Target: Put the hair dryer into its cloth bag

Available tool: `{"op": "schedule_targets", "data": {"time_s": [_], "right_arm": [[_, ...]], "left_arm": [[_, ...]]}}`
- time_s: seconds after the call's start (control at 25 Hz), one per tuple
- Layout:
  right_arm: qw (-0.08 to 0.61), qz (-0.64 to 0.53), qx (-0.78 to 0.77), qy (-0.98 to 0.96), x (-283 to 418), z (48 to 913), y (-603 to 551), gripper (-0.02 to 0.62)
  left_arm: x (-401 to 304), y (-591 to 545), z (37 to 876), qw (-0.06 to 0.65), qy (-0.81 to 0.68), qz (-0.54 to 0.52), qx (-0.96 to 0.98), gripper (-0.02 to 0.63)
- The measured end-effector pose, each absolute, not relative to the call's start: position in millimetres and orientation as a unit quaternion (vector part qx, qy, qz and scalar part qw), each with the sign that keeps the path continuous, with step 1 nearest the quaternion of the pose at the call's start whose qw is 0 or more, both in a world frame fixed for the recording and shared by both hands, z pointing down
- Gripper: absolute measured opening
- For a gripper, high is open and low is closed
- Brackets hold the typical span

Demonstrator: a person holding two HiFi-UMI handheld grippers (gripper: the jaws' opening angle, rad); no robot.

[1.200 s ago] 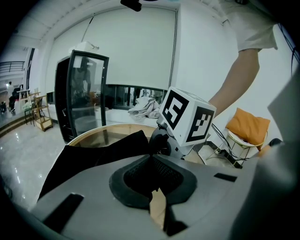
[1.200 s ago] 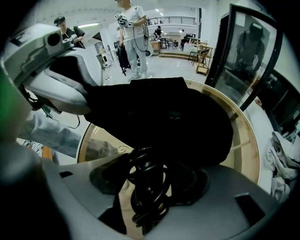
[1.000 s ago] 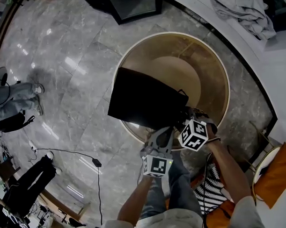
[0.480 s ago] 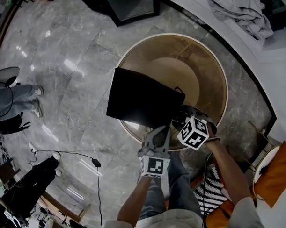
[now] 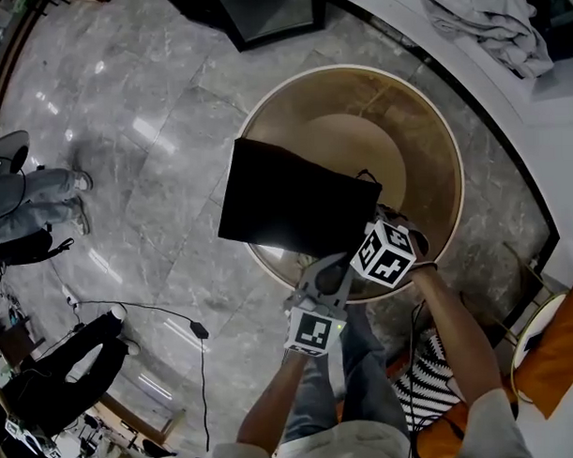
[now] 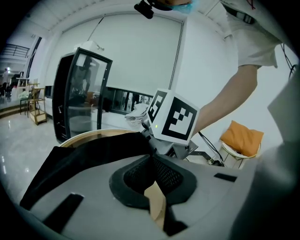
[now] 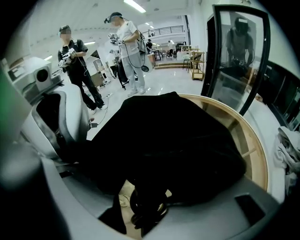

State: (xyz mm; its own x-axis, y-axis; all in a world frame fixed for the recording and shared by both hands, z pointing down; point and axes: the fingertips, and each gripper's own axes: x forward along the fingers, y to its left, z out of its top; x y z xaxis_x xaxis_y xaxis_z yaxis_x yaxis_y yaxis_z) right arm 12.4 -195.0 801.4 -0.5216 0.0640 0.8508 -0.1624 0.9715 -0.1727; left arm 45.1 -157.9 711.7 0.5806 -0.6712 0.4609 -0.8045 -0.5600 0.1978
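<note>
The hair dryer (image 7: 149, 187), barely separable from the black cloth bag (image 5: 295, 200) overhanging the round table (image 5: 424, 125), is showing mainly a looped cord where the right gripper (image 7: 145, 208) is clasping it wide-jawed, while the left gripper (image 6: 151, 152) is pinching the bag's edge with closed jaws.

Layout at your station:

The bag (image 5: 285, 200) lies on the near left part of the table (image 5: 409, 116). Its near left edge hangs past the table's rim.

Your left gripper (image 5: 330, 269) sits at the bag's near edge, jaws together on the fabric. Your right gripper (image 5: 373, 232) is just to its right, at the bag's near right corner. The bag's bulk and a cord (image 7: 145, 208) lie between the right gripper's jaws.

A cabinet (image 5: 265, 10) stands on the floor (image 5: 124, 135) beyond the table's far side. A heap of cloth (image 5: 490, 19) lies at far right. A cable (image 5: 158, 308) runs over the floor at near left. A cushion (image 5: 558, 350) rests at near right, beyond your right arm.
</note>
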Motion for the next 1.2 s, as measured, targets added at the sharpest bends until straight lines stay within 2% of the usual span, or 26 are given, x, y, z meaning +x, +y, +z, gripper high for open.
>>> {"op": "schedule_targets", "data": {"time_s": [0.24,0.44,1.0,1.2], "right_arm": [[0.427,0.127,0.025,-0.895,-2.0,800.6,-206.2,0.267],[0.401,0.121,-0.003,-0.908,-15.3,802.1,-205.4,0.267],[0.397,0.052,-0.026,-0.916,-21.3,824.1,-198.7,0.272],[0.372,0.062,0.008,-0.926,-3.8,812.7,-208.1,0.315]], "left_arm": [[48.2,-160.9,712.5,0.211,-0.415,0.152,0.872,0.038],[44.4,-162.1,716.6,0.222,-0.416,0.140,0.871,0.038],[45.5,-153.0,746.0,0.243,-0.396,0.158,0.871,0.038],[47.6,-156.4,746.8,0.250,-0.391,0.158,0.872,0.039]]}}
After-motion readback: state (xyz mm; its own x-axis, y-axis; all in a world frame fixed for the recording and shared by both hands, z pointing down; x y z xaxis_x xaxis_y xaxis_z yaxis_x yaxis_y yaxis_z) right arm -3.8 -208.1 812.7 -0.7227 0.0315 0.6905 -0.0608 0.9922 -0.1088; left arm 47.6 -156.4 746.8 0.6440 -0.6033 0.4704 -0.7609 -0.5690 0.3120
